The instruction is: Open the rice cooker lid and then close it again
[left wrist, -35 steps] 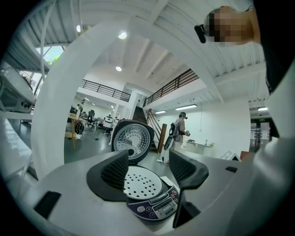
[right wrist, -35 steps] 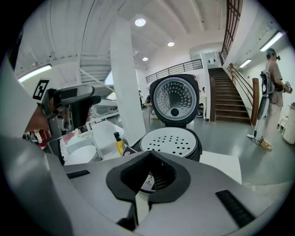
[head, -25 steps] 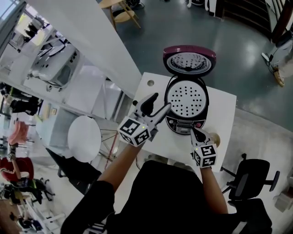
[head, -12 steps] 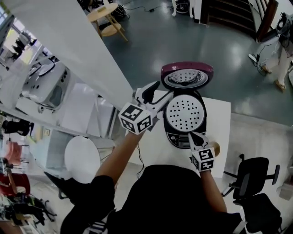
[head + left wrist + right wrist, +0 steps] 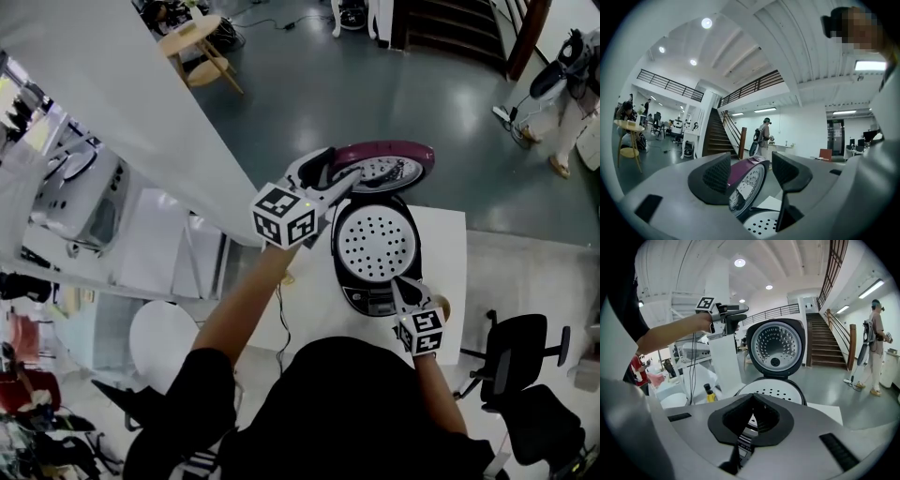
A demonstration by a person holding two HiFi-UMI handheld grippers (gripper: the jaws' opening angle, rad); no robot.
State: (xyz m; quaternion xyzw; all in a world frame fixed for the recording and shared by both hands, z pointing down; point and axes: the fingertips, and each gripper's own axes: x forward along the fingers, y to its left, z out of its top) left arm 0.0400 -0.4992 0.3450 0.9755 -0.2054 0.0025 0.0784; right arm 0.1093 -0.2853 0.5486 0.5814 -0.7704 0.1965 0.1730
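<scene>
The rice cooker [image 5: 375,246] stands on a white table [image 5: 452,234] with its maroon lid [image 5: 386,166] raised; the perforated white inner plate [image 5: 771,391] shows. My left gripper [image 5: 333,175] is up at the lid's left rim. In the left gripper view its jaws [image 5: 750,164] stand open, and the lid's edge [image 5: 746,183] shows between them, untouched as far as I can see. My right gripper [image 5: 399,283] is at the cooker's front panel, shut with nothing in it [image 5: 752,403]. From the right gripper view, the left gripper [image 5: 739,315] hangs beside the raised lid [image 5: 776,348].
A black office chair [image 5: 520,352] stands right of the table and a round white stool [image 5: 169,328] to its left. A long white partition [image 5: 122,112] runs along the left. A yellow bottle [image 5: 708,392] sits low at the left. A person [image 5: 876,345] stands by the stairs.
My left gripper has moved up and away from beside the pot to the lid's left rim. The right gripper has barely shifted at the front panel. The lid stays raised.
</scene>
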